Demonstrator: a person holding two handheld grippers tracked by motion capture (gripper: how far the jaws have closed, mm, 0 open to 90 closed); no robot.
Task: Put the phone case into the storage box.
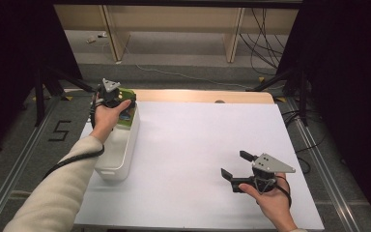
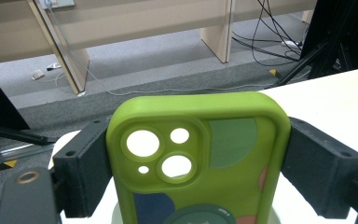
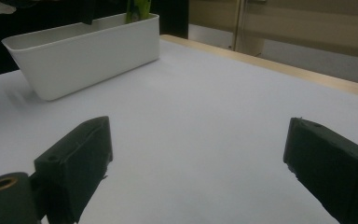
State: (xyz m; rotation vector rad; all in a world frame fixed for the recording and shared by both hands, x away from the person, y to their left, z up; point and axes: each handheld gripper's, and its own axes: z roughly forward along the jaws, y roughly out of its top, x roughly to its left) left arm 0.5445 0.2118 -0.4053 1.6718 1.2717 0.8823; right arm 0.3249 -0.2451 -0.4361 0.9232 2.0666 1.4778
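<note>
The green phone case [image 2: 200, 163] stands upright between the jaws of the left gripper [image 2: 200, 172], which press on its two long sides and hold it; its back, with the camera cut-outs and coloured patches, faces the left gripper view. In the high view the case [image 1: 128, 94] sits at the far end of the white bin [image 1: 118, 150], over its opening, with the left gripper [image 1: 118, 99] and the person's left hand [image 1: 105, 116] above that end. The bin lies lengthwise along the left edge of the white table [image 1: 198, 145]. Further right, well apart from the bin, the right gripper [image 1: 234, 165] hovers low over bare table near the front edge, held in the right hand [image 1: 270, 195]. Its jaws stand wide apart with nothing between them, and in the right gripper view they frame the table top, with the bin [image 3: 84, 51] beyond.
</note>
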